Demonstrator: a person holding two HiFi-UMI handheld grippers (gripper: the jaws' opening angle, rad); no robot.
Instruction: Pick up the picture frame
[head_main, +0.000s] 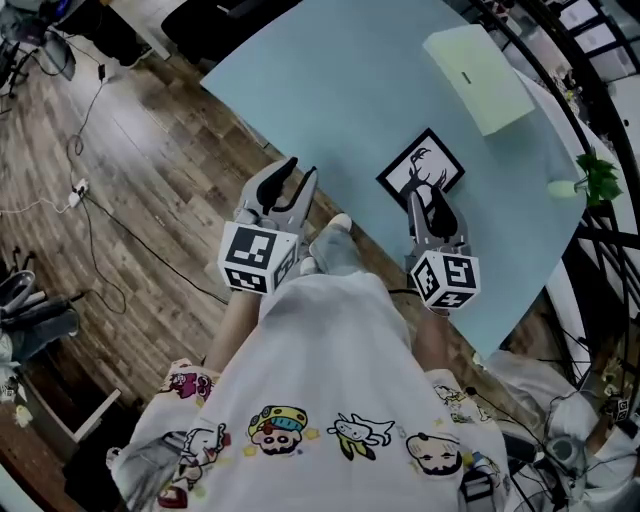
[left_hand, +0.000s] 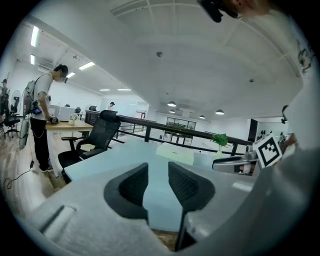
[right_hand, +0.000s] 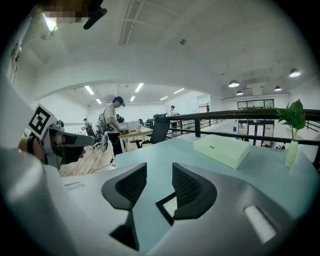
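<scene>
I judge the pick-up not yet done: the picture frame (head_main: 421, 170) lies flat on the desk (head_main: 330, 90), its near corner just before my right gripper (head_main: 428, 203), whose jaws stand wide and empty, as do those of my left gripper (head_main: 300, 175) at the desk's edge.

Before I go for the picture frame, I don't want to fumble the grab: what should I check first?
1. Right gripper jaws apart, nothing pressed: ok.
2. Picture frame lying flat on the table: ok.
3. Frame between the right jaws: not ok, only its near corner shows beside the right-hand jaw.
4. Left gripper open, empty, clear of the frame: ok.
5. Green box and plant apart from the frame: ok.
6. Right gripper's height over the frame: cannot tell.
</scene>
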